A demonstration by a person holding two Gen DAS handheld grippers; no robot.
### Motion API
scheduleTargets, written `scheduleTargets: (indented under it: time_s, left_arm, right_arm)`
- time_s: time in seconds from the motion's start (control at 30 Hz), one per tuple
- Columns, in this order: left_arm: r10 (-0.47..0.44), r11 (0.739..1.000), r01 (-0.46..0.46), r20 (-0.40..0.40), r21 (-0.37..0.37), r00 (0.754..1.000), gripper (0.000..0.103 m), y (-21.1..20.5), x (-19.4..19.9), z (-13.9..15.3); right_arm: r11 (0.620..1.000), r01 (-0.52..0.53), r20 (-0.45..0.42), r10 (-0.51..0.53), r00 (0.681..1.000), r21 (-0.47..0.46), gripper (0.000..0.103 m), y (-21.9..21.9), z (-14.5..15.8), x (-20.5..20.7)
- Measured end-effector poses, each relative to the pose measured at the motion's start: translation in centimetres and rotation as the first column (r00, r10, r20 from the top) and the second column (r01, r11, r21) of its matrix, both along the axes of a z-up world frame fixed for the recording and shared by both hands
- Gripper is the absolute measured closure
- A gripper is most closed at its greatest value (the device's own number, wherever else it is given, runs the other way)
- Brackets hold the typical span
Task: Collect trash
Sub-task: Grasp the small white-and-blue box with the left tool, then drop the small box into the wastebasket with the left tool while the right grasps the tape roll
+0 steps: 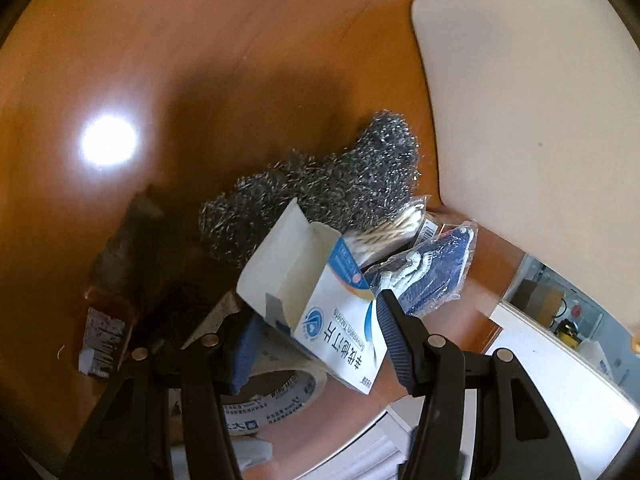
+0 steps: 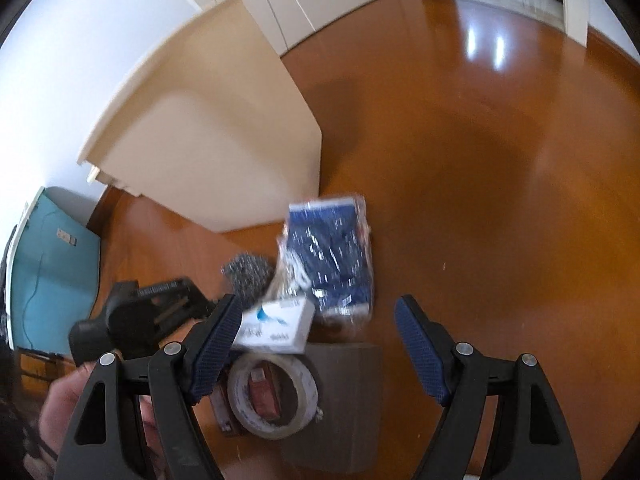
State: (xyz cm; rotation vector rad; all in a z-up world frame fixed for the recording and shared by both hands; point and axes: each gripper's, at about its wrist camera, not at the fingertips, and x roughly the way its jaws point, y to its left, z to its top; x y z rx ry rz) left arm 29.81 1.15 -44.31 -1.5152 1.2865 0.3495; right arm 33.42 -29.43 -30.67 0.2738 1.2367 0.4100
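On a wooden floor [image 1: 200, 60] lies a heap of trash. My left gripper [image 1: 312, 304] is shut on an opened white-and-blue medicine box [image 1: 320, 280], held above the heap. Behind the box are a steel-wool scourer [image 1: 320, 188], a cotton-swab packet [image 1: 396, 228] and a bagged blue item [image 1: 432, 268]. A tape roll [image 1: 280, 396] lies under the box. In the right wrist view, my right gripper [image 2: 320, 320] hangs open above the tape roll [image 2: 276, 396], the box [image 2: 276, 324] and the blue bag [image 2: 332, 256], with nothing pressed between its pads.
A beige bin or cabinet [image 2: 208, 140] stands just behind the heap, near a white wall. A grey board [image 2: 348, 392] lies under the tape roll. A small brown wrapper [image 1: 104, 332] lies to the left. A person's hand [image 2: 64, 400] holds the left gripper.
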Motion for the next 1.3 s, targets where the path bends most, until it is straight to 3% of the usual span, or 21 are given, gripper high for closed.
scheduleTargets:
  time_s: [0.1,0.13,0.17,0.3,0.47,0.63,0.67,0.77,0.97,1.0,1.2,1.3]
  left_arm:
    - [-0.024,0.999,0.023,0.044,0.021,0.999,0.053,0.2,0.2,0.5]
    - [-0.038,0.999,0.036,0.061,0.037,0.997,0.074,0.3,0.4,0.9]
    - [-0.05,0.998,0.047,0.075,0.045,0.996,0.085,0.4,0.5,1.1]
    - [-0.06,0.997,0.054,0.105,0.058,0.993,0.087,0.5,1.0,1.7]
    - [-0.064,0.997,0.058,0.14,0.049,0.988,0.088,0.9,1.0,2.8]
    - [-0.061,0.995,0.04,0.229,0.095,0.972,0.088,3.7,-0.3,7.0]
    - [-0.062,0.993,0.035,0.243,0.113,0.968,0.088,4.1,-0.4,7.8]
    - [-0.078,0.987,0.033,0.289,0.157,0.954,0.088,5.7,-1.1,10.1]
    - [-0.08,0.988,0.037,0.299,0.147,0.951,0.088,6.5,-1.9,11.0]
    - [-0.08,0.989,0.038,0.299,0.144,0.951,0.088,6.6,-1.9,11.0]
    - [-0.068,0.986,0.011,0.335,0.168,0.94,0.088,7.5,-2.3,13.5]
    - [-0.088,0.979,0.005,0.393,0.206,0.915,0.088,8.5,-2.4,17.1]
  right_arm:
    - [1.0,-0.027,-0.017,0.027,0.999,-0.011,0.022,0.2,-1.1,-1.3]
    - [0.999,-0.047,-0.01,0.046,0.999,-0.027,0.022,0.4,-1.2,-1.7]
    - [0.995,-0.08,0.002,0.08,0.997,-0.053,0.022,0.8,-1.4,-2.3]
    - [0.98,-0.17,0.013,0.172,0.985,-0.105,0.022,2.1,-1.9,-4.2]
    - [0.977,-0.186,-0.032,0.184,0.982,-0.105,0.022,2.6,-3.1,-5.2]
    - [0.954,-0.278,-0.04,0.275,0.961,-0.117,0.022,4.5,-4.1,-6.6]
    - [0.947,-0.294,-0.045,0.29,0.956,-0.128,0.026,5.1,-4.5,-6.7]
    - [0.923,-0.322,-0.067,0.315,0.947,-0.209,0.076,6.6,-6.0,-6.5]
    - [0.897,-0.361,-0.077,0.353,0.932,-0.255,0.079,8.8,-8.0,-5.9]
    - [0.895,-0.363,-0.068,0.359,0.931,-0.26,0.09,9.0,-7.9,-5.9]
    - [0.936,-0.292,-0.022,0.294,0.956,-0.197,0.093,7.1,-5.7,-5.2]
    - [0.958,-0.247,0.009,0.251,0.968,-0.145,0.094,5.7,-3.6,-5.0]
